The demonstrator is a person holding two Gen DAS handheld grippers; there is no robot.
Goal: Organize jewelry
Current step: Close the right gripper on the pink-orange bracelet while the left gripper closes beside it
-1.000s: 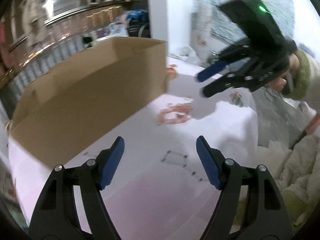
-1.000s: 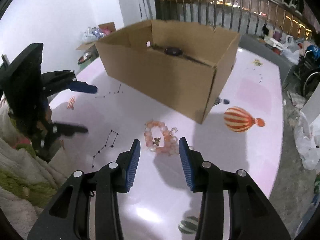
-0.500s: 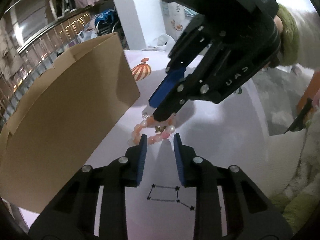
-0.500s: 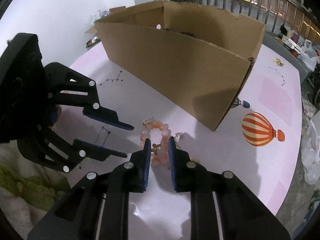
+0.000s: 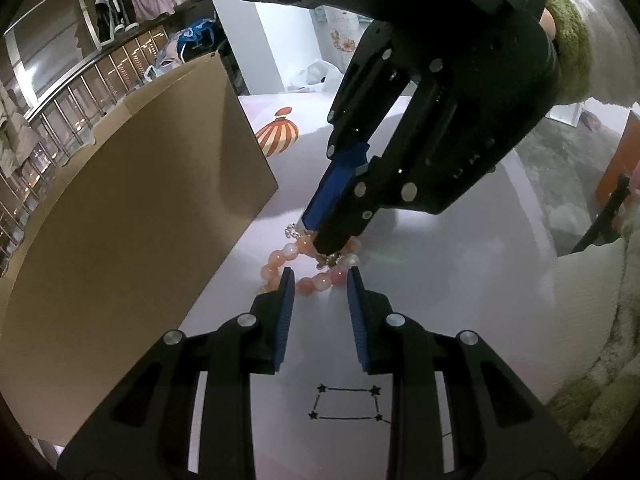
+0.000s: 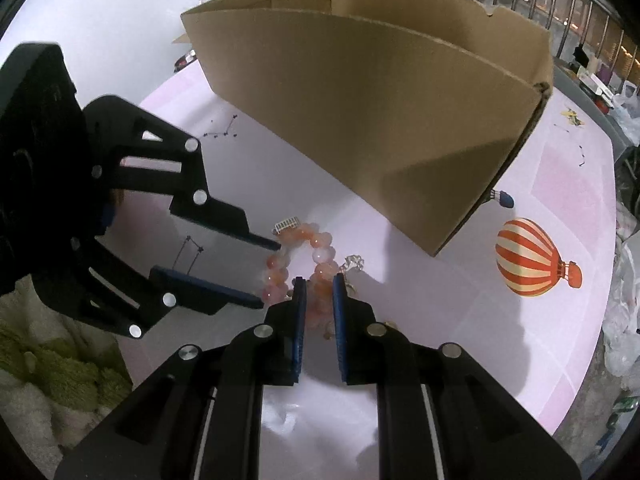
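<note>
A bracelet of pink and orange beads [image 5: 280, 258] [image 6: 320, 240] with small silver charms lies on the pale pink table beside a cardboard box [image 5: 140, 220] [image 6: 380, 100]. My left gripper [image 5: 320, 280] [image 6: 266, 273] points down at it, blue pads pressed on the near strand of beads. My right gripper [image 6: 319, 288] [image 5: 316, 236] comes from the opposite side and is shut on the other strand. Both sets of tips rest at table level, and the bracelet sits between the two grippers.
The tall open box stands just beyond the bracelet; its inside is hidden. The tablecloth [image 6: 560, 168] carries a striped balloon print [image 6: 536, 260] [image 5: 278, 134] and star-line drawings [image 5: 346, 404]. A person's fuzzy green sleeve [image 5: 568, 40] [image 6: 60, 376] is behind each gripper. Railings and bags lie past the table edge.
Both grippers came down and in toward the bracelet from opposite sides. Their jaws went from wide apart to closed on the beads.
</note>
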